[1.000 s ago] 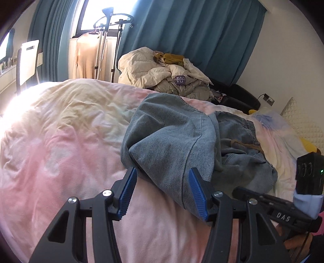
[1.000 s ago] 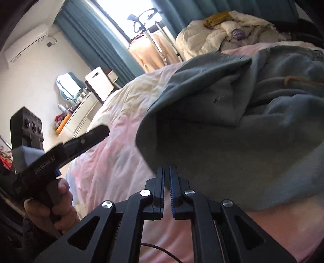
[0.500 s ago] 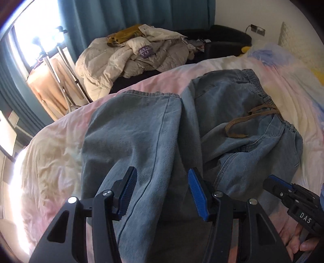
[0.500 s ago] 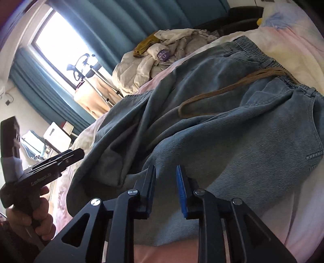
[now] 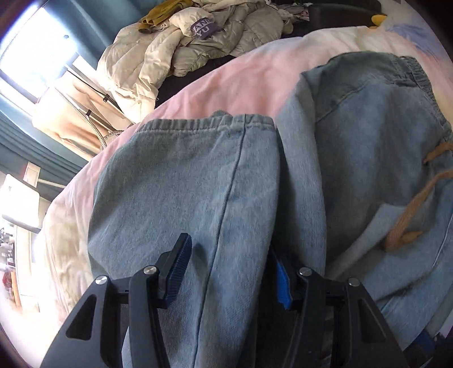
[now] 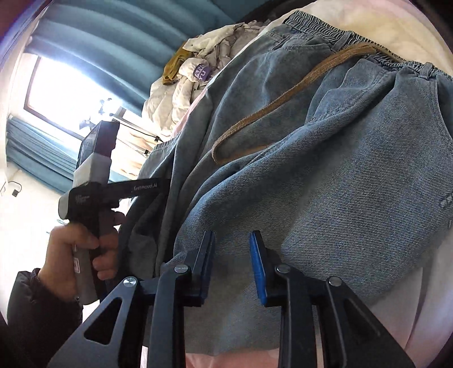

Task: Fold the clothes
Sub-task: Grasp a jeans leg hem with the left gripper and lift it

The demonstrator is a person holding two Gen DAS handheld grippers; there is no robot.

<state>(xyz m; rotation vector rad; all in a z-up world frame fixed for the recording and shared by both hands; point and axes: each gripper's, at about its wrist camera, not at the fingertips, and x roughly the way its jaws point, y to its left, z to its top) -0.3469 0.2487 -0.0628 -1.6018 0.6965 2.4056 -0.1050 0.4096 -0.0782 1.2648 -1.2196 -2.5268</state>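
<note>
Light-blue jeans [image 5: 198,184] lie folded on a pink duvet [image 5: 235,79], the leg hem toward the far side. Their elastic waistband [image 6: 320,31] and brown drawstring [image 6: 283,104] are at the right. My left gripper [image 5: 230,271] is open and straddles the top leg's folded edge; its right finger is partly tucked under the denim. In the right wrist view, a hand holds the left gripper [image 6: 162,186] with its tips against the jeans' side. My right gripper [image 6: 232,266] is open just above the denim seat panel [image 6: 354,198], with nothing clamped between its blue pads.
A heap of cream jackets [image 5: 181,48] lies beyond the bed on a dark sofa [image 5: 339,11]. Teal curtains [image 6: 113,42] frame a bright window. A beige garment [image 5: 70,113] hangs on a stand at the left. A dark sleeve [image 6: 34,311] is at the lower left.
Both grippers have moved forward and down onto the jeans. The right gripper went from shut to open. The left one, open throughout, now straddles the folded leg.
</note>
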